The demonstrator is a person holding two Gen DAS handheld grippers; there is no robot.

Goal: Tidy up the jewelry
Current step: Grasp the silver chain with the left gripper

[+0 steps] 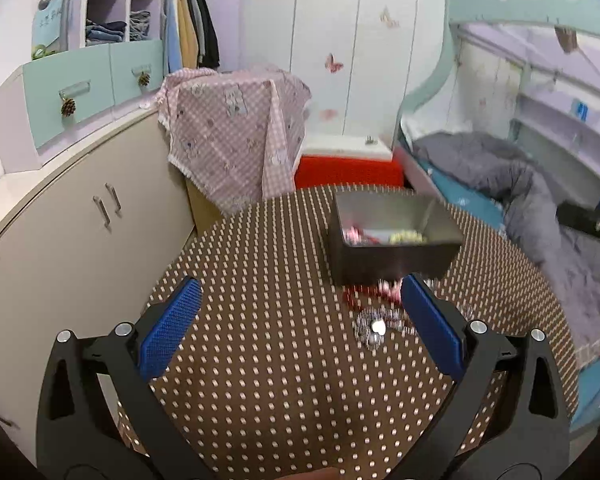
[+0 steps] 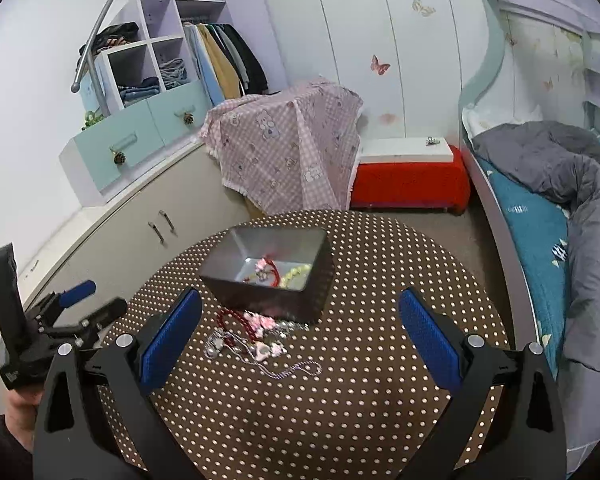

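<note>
A grey metal box (image 2: 268, 280) (image 1: 392, 236) stands on the round brown dotted table (image 2: 340, 400) (image 1: 260, 320); inside lie a red-and-pink bracelet (image 2: 266, 270) and a pale bead bracelet (image 2: 296, 274). In front of the box a tangle of jewelry (image 2: 252, 336) (image 1: 376, 312) rests on the cloth: red beads (image 2: 236, 318), pink charms, a silver piece (image 1: 374, 328) and a thin chain (image 2: 296, 370). My right gripper (image 2: 300, 308) is open above this pile, empty. My left gripper (image 1: 300, 300) is open too, left of the pile, holding nothing; it also shows at far left in the right wrist view (image 2: 88, 302).
A beige cabinet (image 2: 140, 216) runs along the left wall with mint drawers on top. A pink checked cloth (image 2: 288, 152) covers something behind the table, beside a red box (image 2: 408, 180). A bed with a grey quilt (image 2: 560, 168) lies to the right. A hand (image 2: 18, 416) holds the left gripper.
</note>
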